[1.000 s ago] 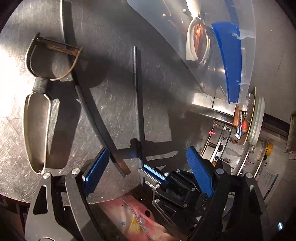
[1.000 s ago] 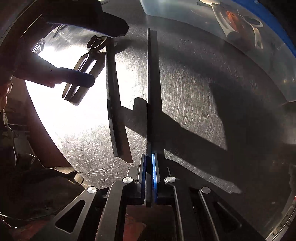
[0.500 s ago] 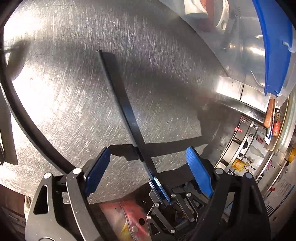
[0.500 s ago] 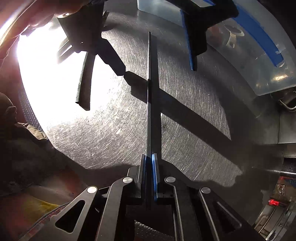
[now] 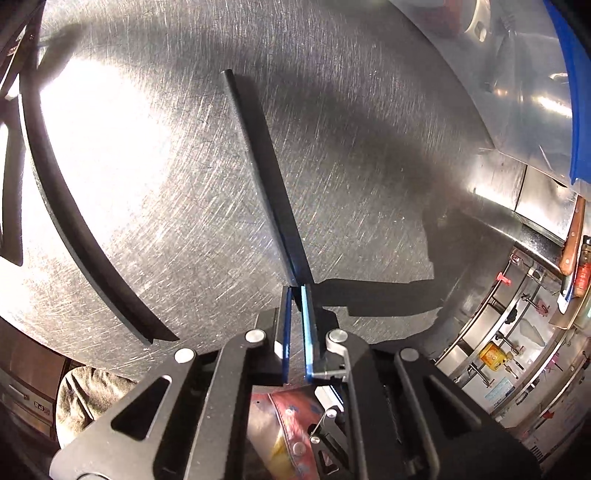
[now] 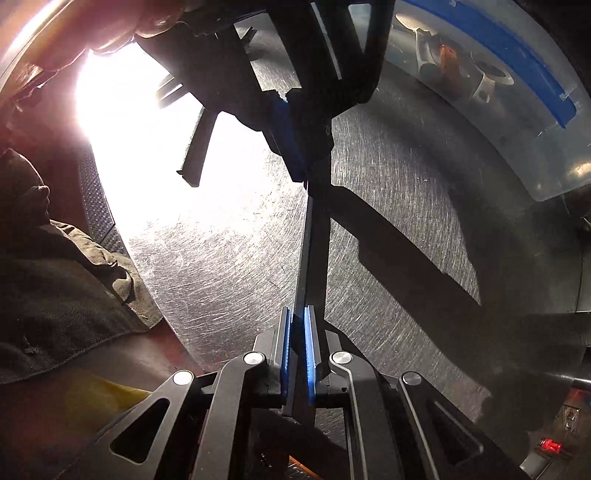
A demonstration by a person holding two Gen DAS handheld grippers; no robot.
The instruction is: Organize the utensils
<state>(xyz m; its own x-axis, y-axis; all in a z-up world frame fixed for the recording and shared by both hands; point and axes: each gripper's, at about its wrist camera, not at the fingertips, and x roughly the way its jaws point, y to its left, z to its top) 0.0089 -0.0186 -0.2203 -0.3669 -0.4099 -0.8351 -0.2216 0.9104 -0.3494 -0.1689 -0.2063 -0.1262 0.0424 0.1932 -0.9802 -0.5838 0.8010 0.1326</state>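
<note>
Far to the left on the steel table [image 5: 369,166], a second chopstick [image 5: 74,221] lies flat by itself, dark and long, well apart from the one I am holding. From my right wrist camera the same loose stick [image 6: 195,155] shows against a hard glare on the metal, so I cannot make out much of it there. A fold of my trouser leg [image 5: 88,391] shows below the table edge.

At the middle, my left gripper [image 5: 295,291] is pressed together on the chopstick [image 5: 258,166]. Its 2 blue pads [image 5: 284,325] meet at the tips and pinch the near part of the stick, and the rest of it runs away from me, up and to the left, above the table with its shadow just beside it. My right gripper [image 6: 297,314] is also pressed together, pinching the end of that same chopstick [image 6: 314,251] between its blue pads [image 6: 309,350]. Seen from the right wrist, the left gripper [image 6: 304,177] bites the stick farther along its length, with my left hand [image 6: 129,22] above it at the top edge. So both grippers hold 1 chopstick, clear of the table, 1 grip beyond the other.

To the right stands a clear plastic bin [image 5: 517,92] with a blue rim [image 5: 565,92]. Pale utensils [image 6: 443,55] lie inside it, but through the cloudy wall I cannot tell what kind they are.
</note>
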